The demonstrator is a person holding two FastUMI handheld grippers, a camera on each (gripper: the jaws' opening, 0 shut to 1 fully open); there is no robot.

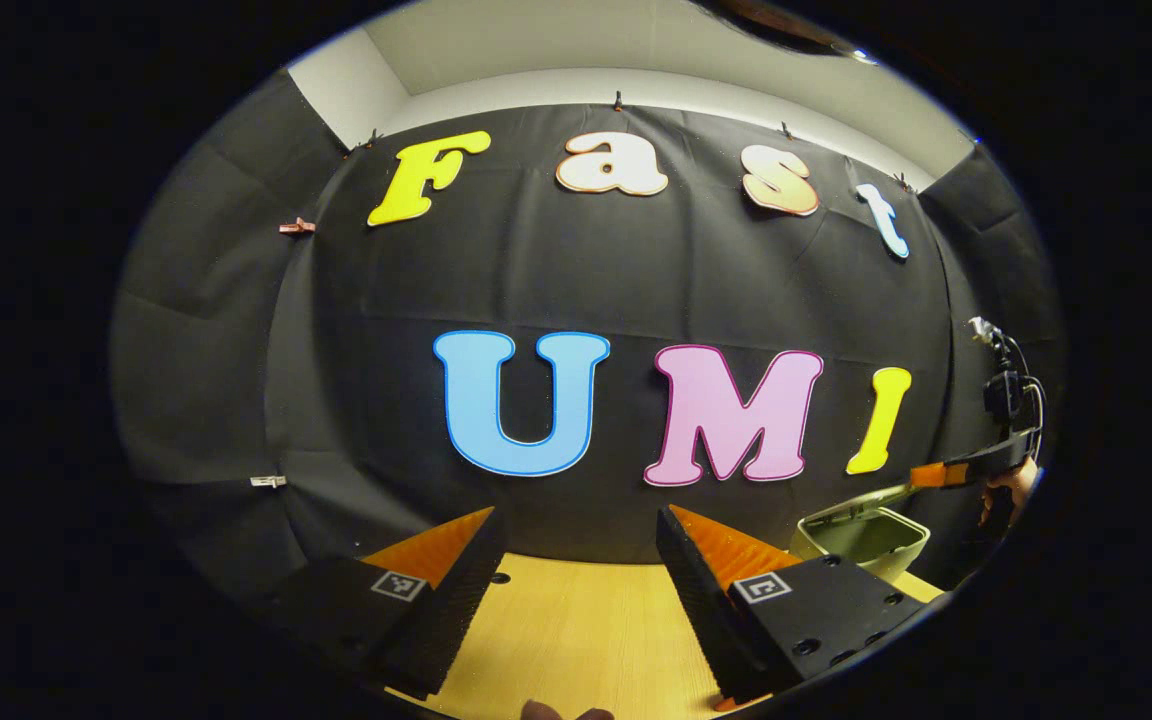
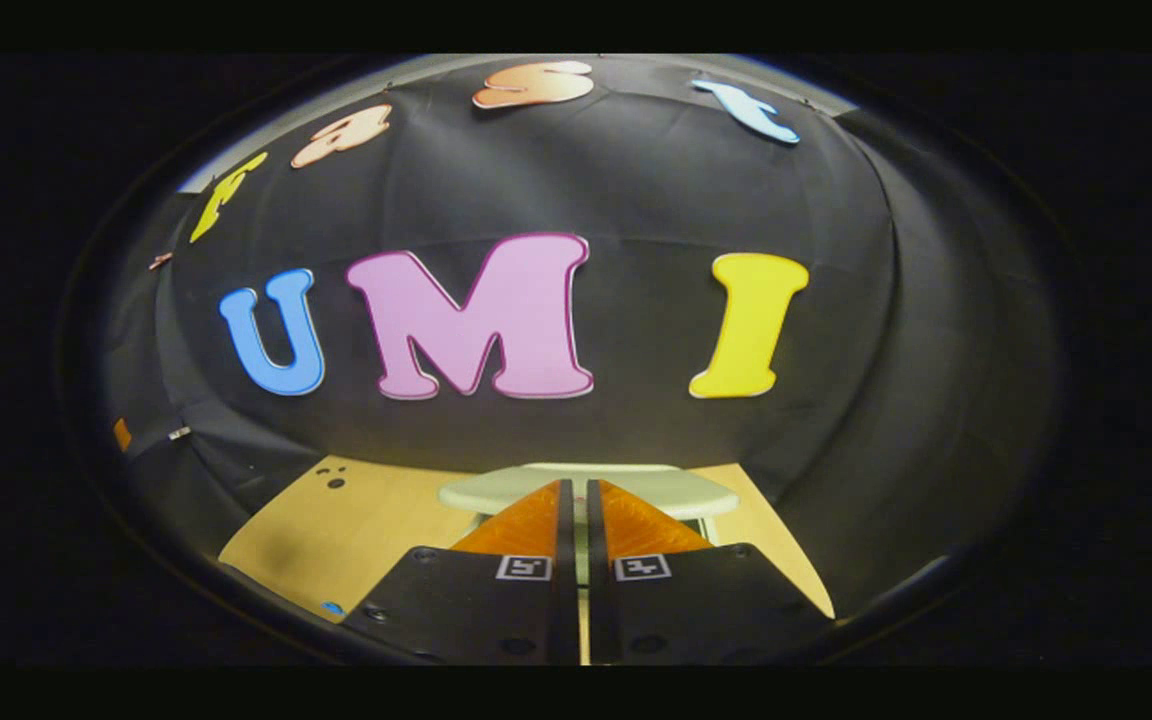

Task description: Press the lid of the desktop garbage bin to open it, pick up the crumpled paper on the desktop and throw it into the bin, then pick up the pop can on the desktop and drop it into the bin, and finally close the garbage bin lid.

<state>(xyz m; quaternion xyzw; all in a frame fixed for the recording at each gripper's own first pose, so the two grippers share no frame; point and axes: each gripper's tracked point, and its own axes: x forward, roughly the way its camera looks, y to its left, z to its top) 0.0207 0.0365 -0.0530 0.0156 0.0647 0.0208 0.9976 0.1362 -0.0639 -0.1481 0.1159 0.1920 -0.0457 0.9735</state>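
The pale green bin stands on the wooden table at the right of the left gripper view. Its mouth shows and its lid is tilted up above the rim. My right gripper reaches in from the right with its tip at the lid's raised edge, held by a hand. In the right gripper view that gripper is shut with nothing between its fingers, and its tips lie against the lid. My left gripper hangs open over bare table, well left of the bin.
The black cloth wall stands close behind the table and the bin. A few small dark holes mark the tabletop left of the bin. A small blue bit lies at the table's near left edge.
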